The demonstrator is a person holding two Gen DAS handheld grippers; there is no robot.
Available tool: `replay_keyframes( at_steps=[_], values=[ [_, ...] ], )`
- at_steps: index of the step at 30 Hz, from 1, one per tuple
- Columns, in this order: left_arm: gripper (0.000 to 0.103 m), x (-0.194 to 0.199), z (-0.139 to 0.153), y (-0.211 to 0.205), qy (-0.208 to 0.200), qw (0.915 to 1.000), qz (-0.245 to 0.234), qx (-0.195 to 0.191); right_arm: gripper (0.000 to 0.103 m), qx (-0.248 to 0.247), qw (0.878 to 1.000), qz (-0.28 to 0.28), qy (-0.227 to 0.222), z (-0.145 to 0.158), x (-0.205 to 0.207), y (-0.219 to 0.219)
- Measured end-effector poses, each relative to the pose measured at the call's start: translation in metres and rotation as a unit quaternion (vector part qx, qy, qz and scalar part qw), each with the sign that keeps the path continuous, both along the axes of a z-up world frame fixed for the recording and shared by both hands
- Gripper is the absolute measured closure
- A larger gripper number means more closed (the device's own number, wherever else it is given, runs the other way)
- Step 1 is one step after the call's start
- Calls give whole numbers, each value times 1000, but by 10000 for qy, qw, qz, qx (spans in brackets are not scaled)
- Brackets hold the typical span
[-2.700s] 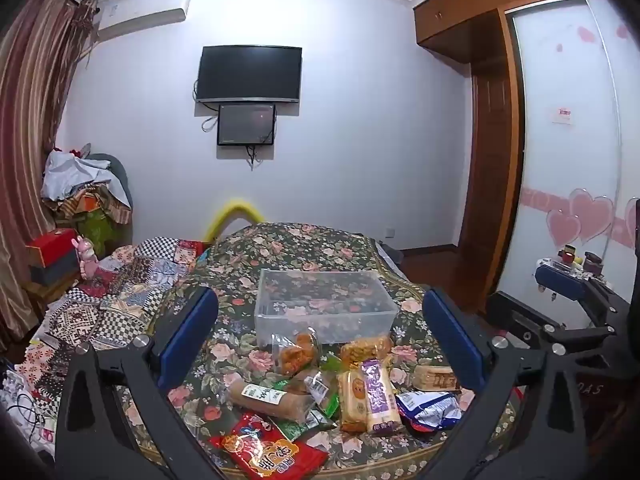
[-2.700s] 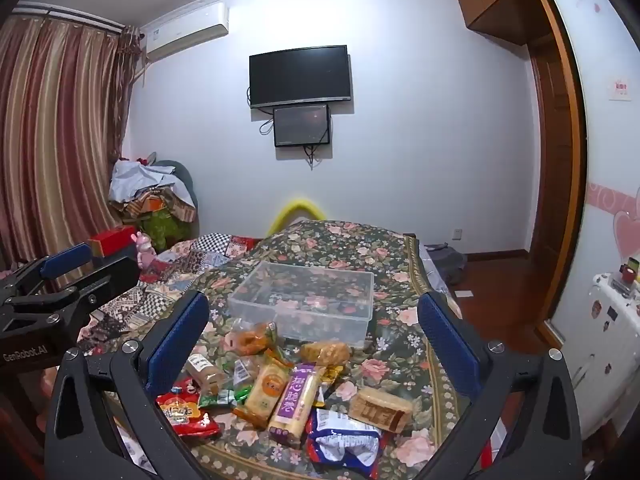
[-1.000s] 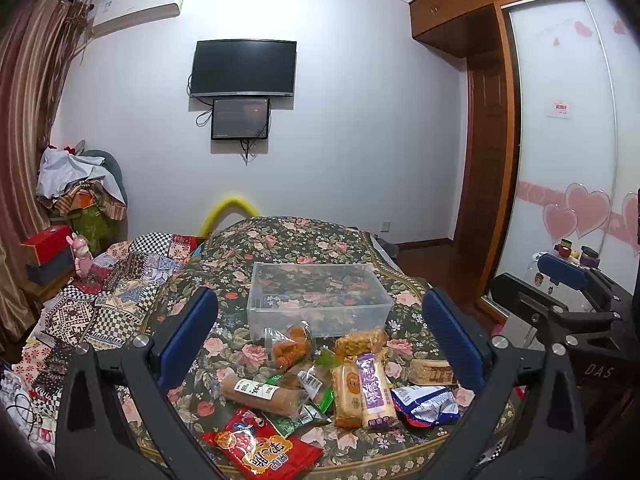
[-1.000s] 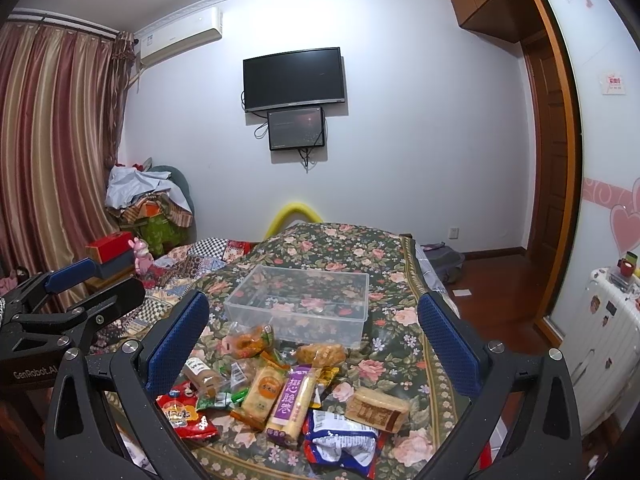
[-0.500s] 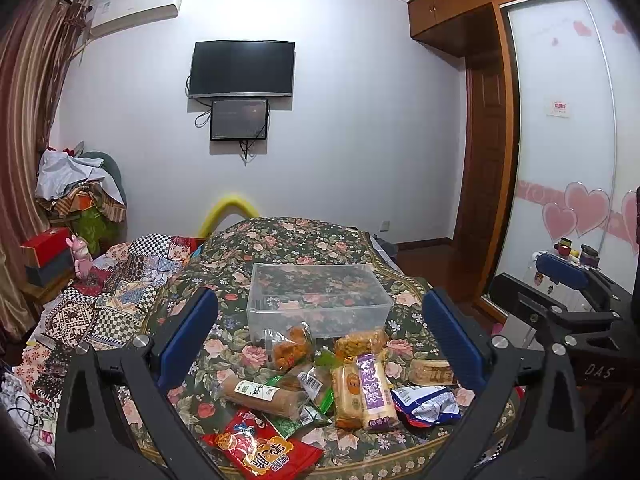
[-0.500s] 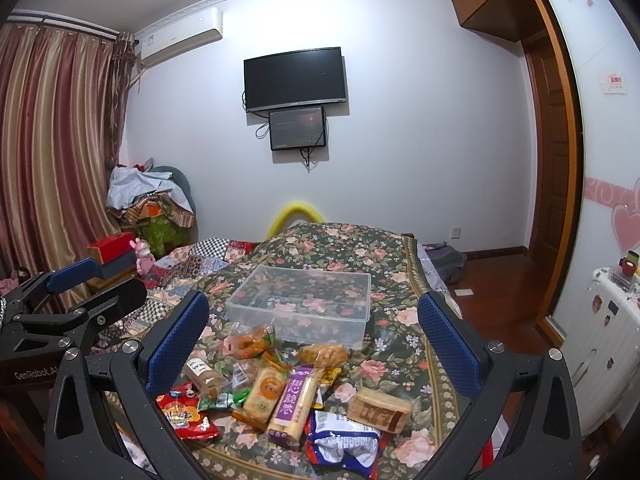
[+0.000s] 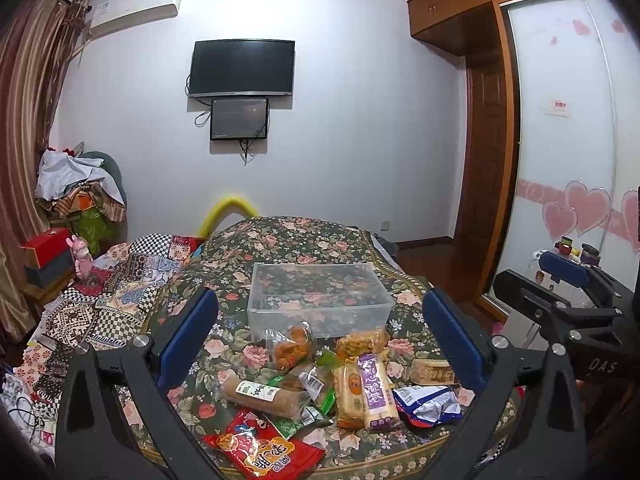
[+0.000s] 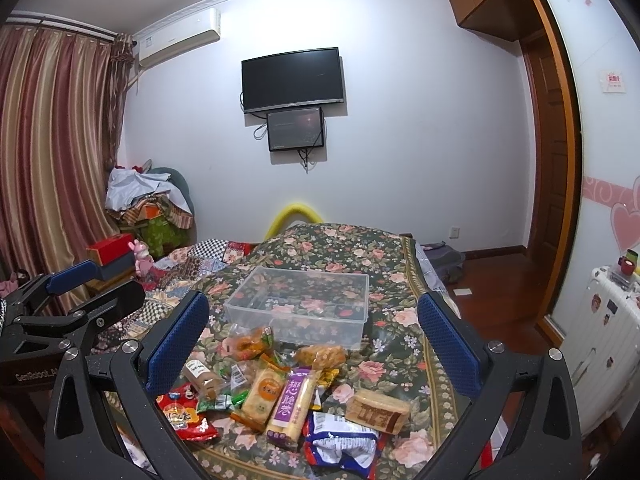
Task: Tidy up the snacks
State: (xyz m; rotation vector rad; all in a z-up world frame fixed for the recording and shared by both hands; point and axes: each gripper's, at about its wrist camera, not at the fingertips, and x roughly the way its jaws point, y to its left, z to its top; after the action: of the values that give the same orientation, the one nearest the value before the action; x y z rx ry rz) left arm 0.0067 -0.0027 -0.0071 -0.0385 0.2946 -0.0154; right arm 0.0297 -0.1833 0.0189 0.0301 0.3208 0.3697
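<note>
- Snacks are lying in a loose heap on the floral tablecloth (image 7: pixel 280 240), at 6 o'clock of the clear plastic bin (image 7: pixel 320 300) in both views.
- I'm seeing the bin sitting upright w/ no lid and nothing inside; floral pattern is showing thru its walls.
- I'm holding the left gripper (image 7: pixel 320 340) above the near table edge, jaws spread wide, nothing btwn the blue pads (image 7: pixel 188 336); the snack heap is sitting framed btwn them.
- Right gripper (image 8: pixel 310 344) is hovering likewise, also gaping wide and gripping nothing; its pads (image 8: pixel 448 344) are bracketing the bin and heap.
- Left view: red packet (image 7: pixel 260 446) is lying nearest me at 6 o'clock of the heap, brown roll w/ white label (image 7: pixel 260 394) just behind it.
- Purple-wrapped bar (image 7: pixel 376 390) and orange-wrapped bar (image 7: pixel 348 392) are lying side by side, touching, at the heap's centre.
- Blue-and-white bag (image 7: pixel 428 400) is lying at 4 o'clock, tan wafer pack (image 7: pixel 432 372) just at its 12.
- Two clear bags of orange fried bits (image 7: pixel 292 346) are resting just in front of the bin's near wall; can't tell if they're touching it.
- Right view: the left gripper's body is showing at 9 o'clock, off the table's side.
- TV (image 8: pixel 294 80) is hanging on the far wall at 12 o'clock, smaller screen (image 8: pixel 296 130) right below.
</note>
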Motion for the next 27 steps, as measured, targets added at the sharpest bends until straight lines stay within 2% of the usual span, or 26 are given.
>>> replay_keyframes(
  at_steps=[7,14,17,19,27],
  values=[
    [0,3,-2,6,68,10000,51,-32,0,-2,10000,-32,68,-4,3,-2],
    [0,11,-14,18,281,9996,95,44,0,33,9989,-117,445,-17,15,-10],
    [7,20,-25,24,543,9983,112,158,0,33,9974,-167,701,-28,24,-18],
    [16,27,-36,29,782,9965,173,254,2,31,9961,-180,862,-36,28,-22],
    [18,47,-84,53,1633,9860,249,245,8,-308,9873,-144,1553,-74,39,-27]
  ],
)
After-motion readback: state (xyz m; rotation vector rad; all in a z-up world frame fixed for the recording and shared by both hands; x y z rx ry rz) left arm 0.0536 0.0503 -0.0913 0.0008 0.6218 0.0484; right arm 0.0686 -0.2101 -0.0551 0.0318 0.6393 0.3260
